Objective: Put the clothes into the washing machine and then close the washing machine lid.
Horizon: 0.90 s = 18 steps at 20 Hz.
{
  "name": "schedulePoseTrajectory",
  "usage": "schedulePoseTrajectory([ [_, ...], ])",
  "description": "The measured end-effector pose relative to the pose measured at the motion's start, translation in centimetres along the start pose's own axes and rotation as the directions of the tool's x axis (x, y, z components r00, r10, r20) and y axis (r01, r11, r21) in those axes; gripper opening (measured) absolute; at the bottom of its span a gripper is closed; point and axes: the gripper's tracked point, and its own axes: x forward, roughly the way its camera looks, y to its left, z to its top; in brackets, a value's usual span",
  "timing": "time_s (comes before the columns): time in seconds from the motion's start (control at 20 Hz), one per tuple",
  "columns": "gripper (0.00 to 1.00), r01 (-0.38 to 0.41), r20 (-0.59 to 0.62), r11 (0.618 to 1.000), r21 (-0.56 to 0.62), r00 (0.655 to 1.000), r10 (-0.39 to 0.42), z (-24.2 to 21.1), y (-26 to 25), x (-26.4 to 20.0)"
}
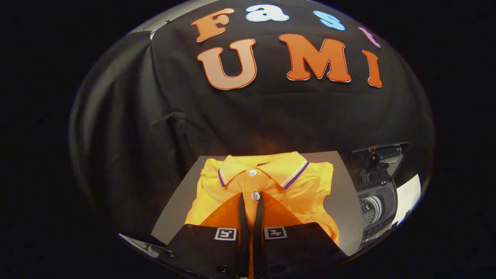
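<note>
Gripper view: the tool (251,201) is pinched tight on the shirt (306,193) at its placket, below the collar. The shirt lies folded on the table (345,201). The washer (378,201), lid up, stands right. Grasp step; next calls for lifting and carrying the shirt to the drum.

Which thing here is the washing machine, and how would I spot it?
Start at the grey board where the folded orange polo shirt lies, just ahead of the nearly closed fingers. Beside the board, off to the shirt's right, stands the washing machine. It alone has a raised dark lid and a shiny drum inside.
</note>
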Motion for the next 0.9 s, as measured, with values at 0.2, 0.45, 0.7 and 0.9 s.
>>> schedulePoseTrajectory([
  [0.2, 0.12, -0.042, 0.080, 0.998, 0.037, 0.996, 0.039, 3.2, -3.0, -5.1],
  [0.45, 0.12, -0.062, 0.175, 0.994, 0.085, 0.984, 0.046, 7.3, -9.9, -10.6],
  [0.7, 0.12, -0.044, 0.230, 0.991, 0.129, 0.973, 0.013, 9.5, -18.5, -15.0],
  [0.9, 0.12, -0.023, 0.238, 0.989, 0.145, 0.971, -0.012, 9.3, -24.8, -16.8],
])
